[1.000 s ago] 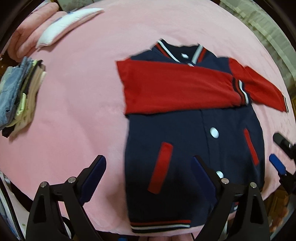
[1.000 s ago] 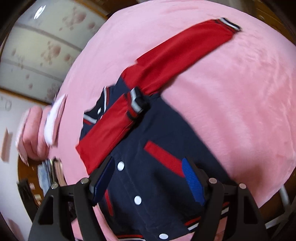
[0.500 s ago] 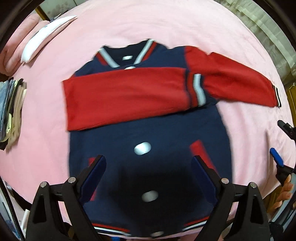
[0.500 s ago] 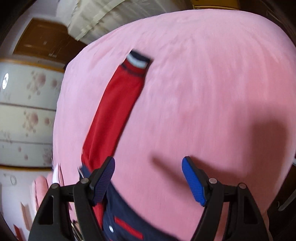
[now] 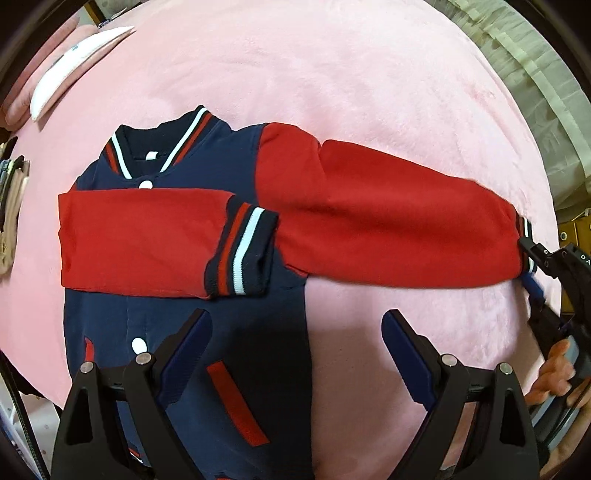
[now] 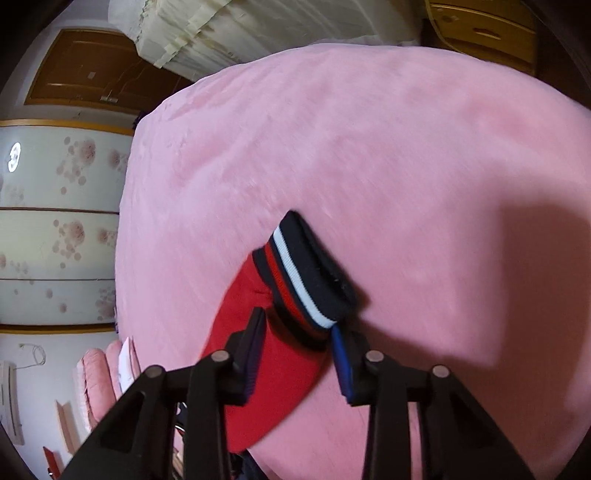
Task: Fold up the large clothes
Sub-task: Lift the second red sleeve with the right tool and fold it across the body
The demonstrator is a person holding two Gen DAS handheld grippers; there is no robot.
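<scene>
A navy varsity jacket (image 5: pixel 221 325) with red sleeves lies face up on the pink bed (image 5: pixel 332 92). One red sleeve (image 5: pixel 140 240) is folded across the chest. The other red sleeve (image 5: pixel 388 229) stretches out to the right. My left gripper (image 5: pixel 295 350) is open and empty above the jacket's lower right edge. My right gripper (image 6: pixel 297 334) is closed around the outstretched sleeve's end just behind the striped cuff (image 6: pixel 306 280); it also shows at the right edge of the left wrist view (image 5: pixel 532 266).
A white pillow (image 5: pixel 74 70) and a pink pillow lie at the bed's far left corner. A stack of folded clothes (image 5: pixel 11 206) sits at the left edge. A wardrobe (image 6: pixel 55 221) and a curtain (image 6: pixel 258 26) stand beyond the bed.
My right gripper moved out to the outstretched sleeve's cuff and closed around it. My left gripper shifted right over the jacket and stayed open.
</scene>
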